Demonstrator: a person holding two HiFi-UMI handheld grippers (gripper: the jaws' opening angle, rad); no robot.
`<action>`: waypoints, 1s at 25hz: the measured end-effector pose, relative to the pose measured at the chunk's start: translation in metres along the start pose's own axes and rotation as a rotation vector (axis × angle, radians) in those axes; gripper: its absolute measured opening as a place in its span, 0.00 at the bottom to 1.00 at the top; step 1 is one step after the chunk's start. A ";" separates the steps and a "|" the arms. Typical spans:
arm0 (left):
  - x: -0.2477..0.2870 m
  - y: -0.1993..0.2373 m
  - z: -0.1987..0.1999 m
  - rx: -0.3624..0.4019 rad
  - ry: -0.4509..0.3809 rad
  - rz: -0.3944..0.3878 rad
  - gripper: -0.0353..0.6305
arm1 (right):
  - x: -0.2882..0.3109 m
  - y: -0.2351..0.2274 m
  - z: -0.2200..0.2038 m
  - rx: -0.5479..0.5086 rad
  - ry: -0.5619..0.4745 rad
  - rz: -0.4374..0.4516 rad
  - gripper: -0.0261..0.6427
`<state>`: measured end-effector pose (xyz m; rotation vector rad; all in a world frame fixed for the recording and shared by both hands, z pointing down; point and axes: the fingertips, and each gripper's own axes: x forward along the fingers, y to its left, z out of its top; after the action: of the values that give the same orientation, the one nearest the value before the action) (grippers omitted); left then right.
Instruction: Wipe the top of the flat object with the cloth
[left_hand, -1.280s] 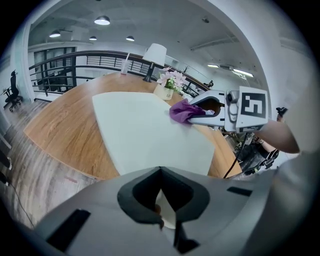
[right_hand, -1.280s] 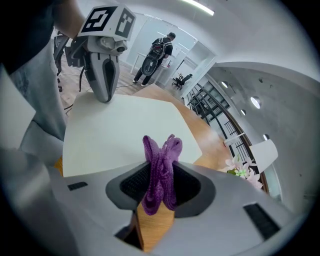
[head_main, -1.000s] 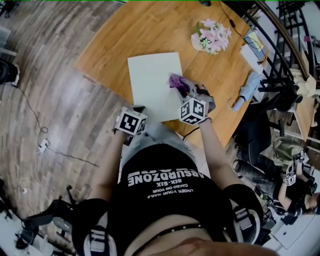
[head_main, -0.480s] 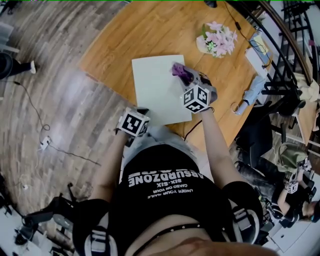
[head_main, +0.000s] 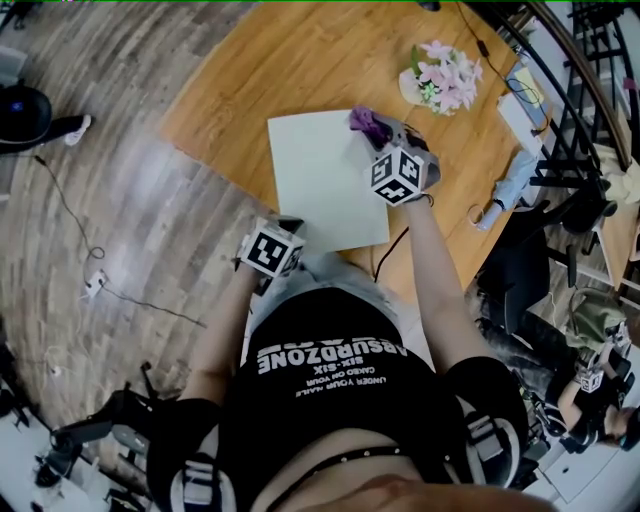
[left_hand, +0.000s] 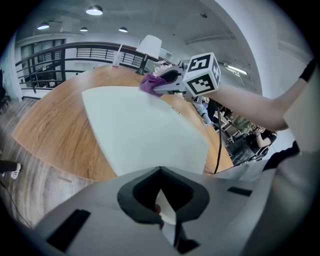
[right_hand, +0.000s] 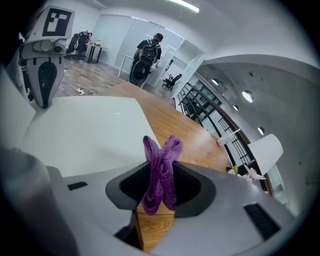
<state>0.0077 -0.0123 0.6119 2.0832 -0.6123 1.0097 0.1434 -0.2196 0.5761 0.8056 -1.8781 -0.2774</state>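
Flowers (head_main: 445, 78), perhaps umbrella (head_main: 508, 185), beyond cloth (head_main: 367, 123) and sheet (head_main: 320, 180)

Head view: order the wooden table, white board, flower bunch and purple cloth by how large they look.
1. wooden table
2. white board
3. flower bunch
4. purple cloth, though it is bunched up and partly hidden

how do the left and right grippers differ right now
The left gripper sits at the near corner of the white sheet; the right gripper is at its far right edge. The left gripper appears clamped on the sheet itself; the right gripper is clamped on the purple cloth. Both have their jaws closed on something, and both carry a marker cube.
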 end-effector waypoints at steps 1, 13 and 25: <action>0.000 0.000 0.001 -0.003 -0.002 -0.003 0.08 | 0.002 -0.002 0.001 -0.002 0.002 -0.001 0.25; 0.001 0.001 0.001 -0.005 -0.006 -0.029 0.08 | 0.013 -0.004 0.010 -0.027 0.033 -0.002 0.25; 0.000 0.000 -0.001 -0.017 -0.026 -0.023 0.08 | 0.019 0.030 0.059 -0.166 -0.046 0.055 0.25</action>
<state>0.0069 -0.0115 0.6123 2.0870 -0.6059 0.9630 0.0749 -0.2190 0.5788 0.6393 -1.8889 -0.4148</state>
